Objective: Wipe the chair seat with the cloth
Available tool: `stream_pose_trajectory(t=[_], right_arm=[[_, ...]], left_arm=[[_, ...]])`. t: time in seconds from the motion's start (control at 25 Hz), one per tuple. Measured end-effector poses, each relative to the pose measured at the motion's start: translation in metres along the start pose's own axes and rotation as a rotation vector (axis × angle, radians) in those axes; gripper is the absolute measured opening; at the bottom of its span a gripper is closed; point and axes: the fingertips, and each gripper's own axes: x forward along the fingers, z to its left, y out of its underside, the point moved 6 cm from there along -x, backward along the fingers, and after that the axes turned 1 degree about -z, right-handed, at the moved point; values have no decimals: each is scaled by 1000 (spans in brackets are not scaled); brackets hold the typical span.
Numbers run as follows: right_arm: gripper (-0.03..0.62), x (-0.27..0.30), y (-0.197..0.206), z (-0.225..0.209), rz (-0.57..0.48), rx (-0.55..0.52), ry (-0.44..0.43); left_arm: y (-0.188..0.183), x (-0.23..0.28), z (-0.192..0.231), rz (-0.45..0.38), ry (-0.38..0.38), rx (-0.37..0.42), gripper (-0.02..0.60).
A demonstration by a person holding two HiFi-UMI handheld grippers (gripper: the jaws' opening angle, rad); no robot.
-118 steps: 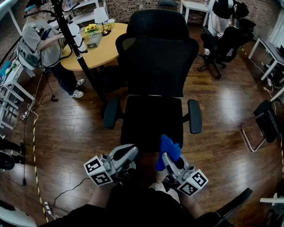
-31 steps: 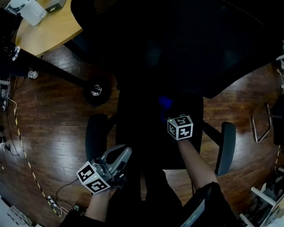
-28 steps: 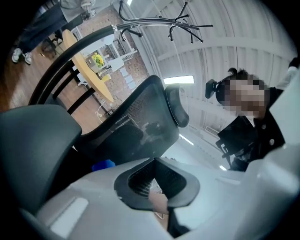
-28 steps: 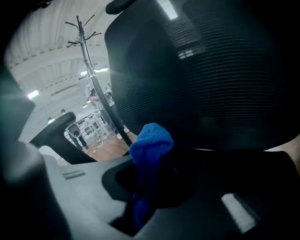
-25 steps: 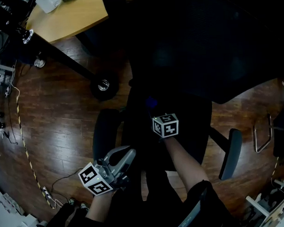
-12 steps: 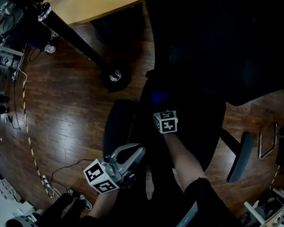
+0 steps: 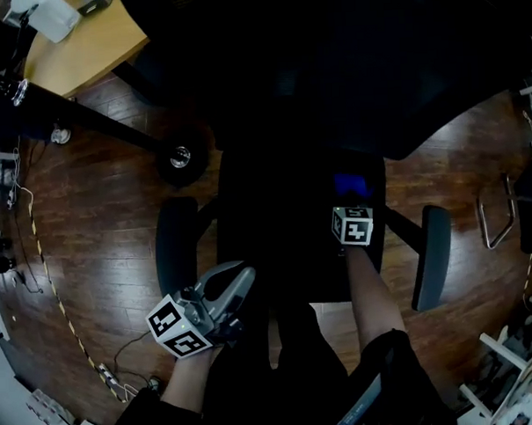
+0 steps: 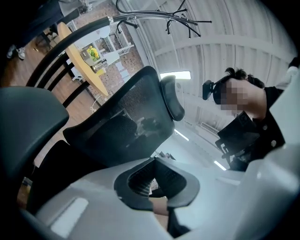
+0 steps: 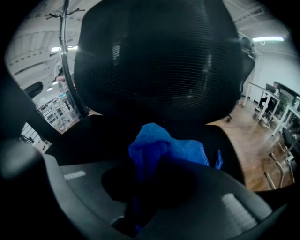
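Cloth: we see the blue cloth (image 7: 351, 184) on the right rear part of the chair seat (image 7: 276, 238), close under the backrest (image 7: 330, 63). In the right gripper view the cloth (image 9: 161, 147) is bunched up at the jaws and spreads out flat over the seat (image 9: 89, 136) beyond them.
Right gripper: the right gripper (image 7: 352, 205) reaches over the seat from the front edge, its marker cube facing up. Its jaws are clamped on the bunched end of the cloth. In its own view, the right gripper (image 9: 150, 187) faces the mesh backrest (image 9: 159, 61).
Left gripper: the left gripper (image 7: 238, 283) is held low in front of the seat's front left corner, off the chair and well apart from the cloth. In its own view we find the left gripper (image 8: 157, 187) with its jaws drawn together and nothing between them; it tilts upward toward the backrest (image 8: 126, 122) and headrest (image 8: 173, 98).
Chair: black, with the left armrest (image 7: 175, 246) and right armrest (image 7: 429, 255) either side of the seat — the cloth lies nearer the right one.
Surroundings: dark wooden floor (image 7: 91, 232), a pale round table (image 7: 78, 44) at upper left, and a black coat stand (image 8: 159, 18) whose base (image 7: 180, 156) stands beside the chair.
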Motion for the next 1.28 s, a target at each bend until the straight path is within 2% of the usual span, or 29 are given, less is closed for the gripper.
stream_pose_trajectory(t=[0.16,0.24,0.32,0.56,0.72,0.8,0.96,1.08,1.28], right_arm=[[61,-47,12,-81,-15,88,113],[61,-56,18,-101,-35,139,123],[61,-55,20,-105,-46,159,111],[61,-60,16,-103,-72,132,129],[61,-70,18,-108,-100,216,56],[61,-70,11,-83,-146,270,-39],[61,-47,-7,29,-213,275,-272],[61,-25,-19,121,-183,281,-417],[61,2,-24,246,-108,186,-606]], left_arm=[[0,19,-3,47,21,7,3],[0,29,-3,55,29,8,3],[2,35,-2,60,35,8,3],[5,36,-12,69,43,8,3],[7,23,-19,34,32,18,3],[2,13,-15,15,15,18,3],[-7,-7,-5,-31,-16,9,3],[-13,-23,-5,-63,-34,14,3],[-16,-46,-3,-100,-64,17,3]])
